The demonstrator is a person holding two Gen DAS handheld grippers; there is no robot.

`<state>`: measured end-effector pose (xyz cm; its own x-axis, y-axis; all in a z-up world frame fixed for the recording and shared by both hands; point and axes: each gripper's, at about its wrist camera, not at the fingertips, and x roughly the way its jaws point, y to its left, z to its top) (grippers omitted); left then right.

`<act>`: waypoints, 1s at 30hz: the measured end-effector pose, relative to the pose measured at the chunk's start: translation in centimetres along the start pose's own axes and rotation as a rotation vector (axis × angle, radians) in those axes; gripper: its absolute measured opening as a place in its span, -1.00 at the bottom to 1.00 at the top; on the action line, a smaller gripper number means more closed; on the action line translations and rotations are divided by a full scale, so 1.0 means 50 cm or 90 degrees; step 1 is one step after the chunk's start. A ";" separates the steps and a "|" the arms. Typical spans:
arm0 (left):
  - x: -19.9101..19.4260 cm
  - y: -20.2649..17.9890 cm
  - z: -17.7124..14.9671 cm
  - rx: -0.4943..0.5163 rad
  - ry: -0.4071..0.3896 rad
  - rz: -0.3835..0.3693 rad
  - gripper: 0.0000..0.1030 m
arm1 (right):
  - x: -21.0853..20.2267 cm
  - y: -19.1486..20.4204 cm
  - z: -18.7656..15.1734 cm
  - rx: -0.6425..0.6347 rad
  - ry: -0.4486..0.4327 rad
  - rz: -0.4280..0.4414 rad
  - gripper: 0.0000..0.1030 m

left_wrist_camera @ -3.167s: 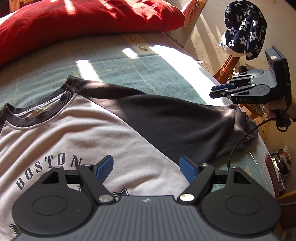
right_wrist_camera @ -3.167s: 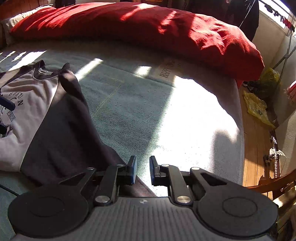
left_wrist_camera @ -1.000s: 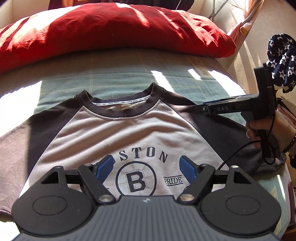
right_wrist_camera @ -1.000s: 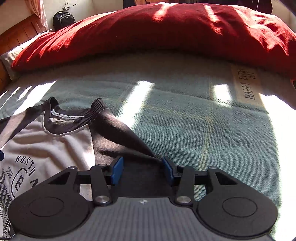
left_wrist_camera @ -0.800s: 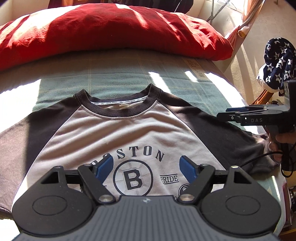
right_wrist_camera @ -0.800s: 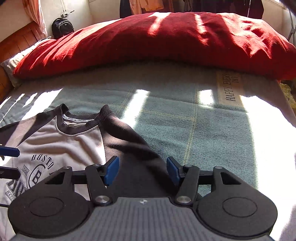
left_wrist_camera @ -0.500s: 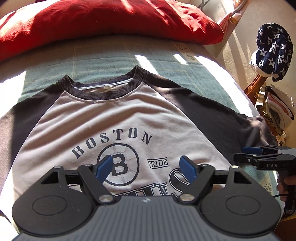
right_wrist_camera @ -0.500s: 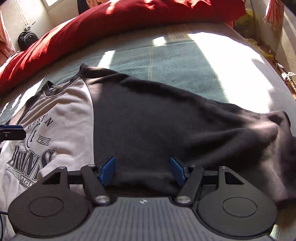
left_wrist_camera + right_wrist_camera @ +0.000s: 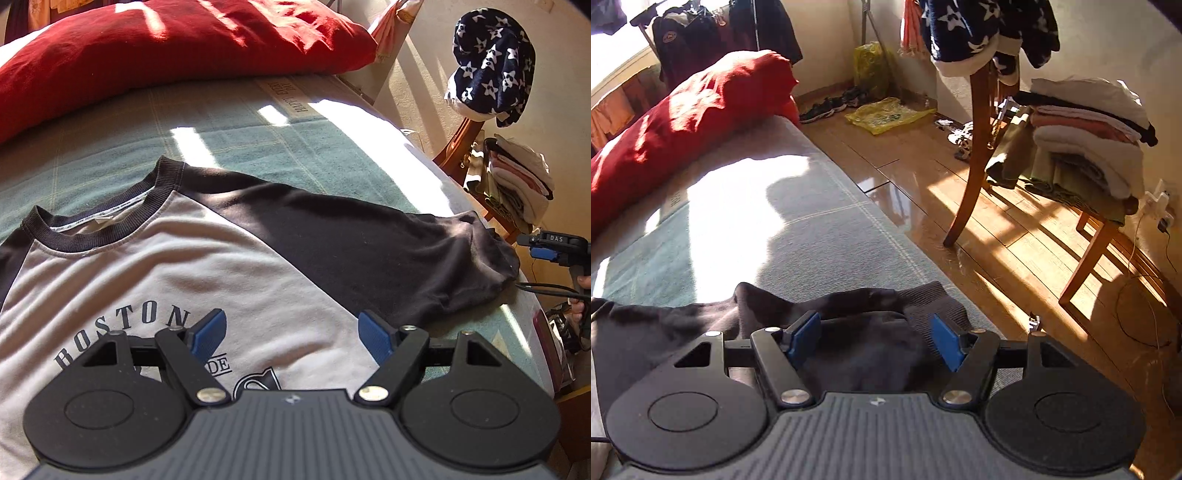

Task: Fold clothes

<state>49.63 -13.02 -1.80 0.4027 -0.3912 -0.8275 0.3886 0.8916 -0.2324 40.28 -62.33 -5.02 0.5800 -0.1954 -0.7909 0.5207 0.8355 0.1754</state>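
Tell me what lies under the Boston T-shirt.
The T-shirt lies spread on a green checked blanket covering the bed. Whatever sits directly beneath the shirt's body is hidden by the fabric.

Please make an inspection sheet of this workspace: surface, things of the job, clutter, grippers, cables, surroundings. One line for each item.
Surface: green blanket on the bed, sunlit patches.
Job's things: Boston shirt lying flat, face up; its black sleeve reaches the bed edge.
Clutter: red pillow at the head.
Grippers: left gripper open above the shirt; right gripper open over the sleeve end.
Cables: black cable by the right gripper.
Surroundings: wooden chair, folded stack, star-print garment.
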 end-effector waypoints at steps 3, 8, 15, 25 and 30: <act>0.016 -0.024 0.005 0.014 0.010 -0.008 0.53 | 0.041 -0.069 -0.009 0.093 0.014 0.012 0.37; 0.032 -0.052 0.014 0.036 0.020 -0.010 0.53 | 0.105 -0.074 -0.022 0.106 0.039 0.014 0.34; 0.033 -0.075 0.023 0.048 0.019 -0.014 0.53 | 0.079 -0.008 0.008 -0.024 0.004 -0.021 -0.55; 0.028 -0.067 0.014 0.034 0.016 -0.013 0.53 | 0.025 -0.043 0.016 0.032 -0.035 -0.136 -0.02; 0.028 -0.062 0.011 0.030 0.014 -0.006 0.53 | 0.006 0.062 -0.005 -0.054 -0.025 0.018 0.13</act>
<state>49.47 -16.48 -1.96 0.3813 -0.3943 -0.8361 0.4307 0.8761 -0.2168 41.88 -59.66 -4.86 0.6181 -0.1895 -0.7629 0.4495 0.8814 0.1453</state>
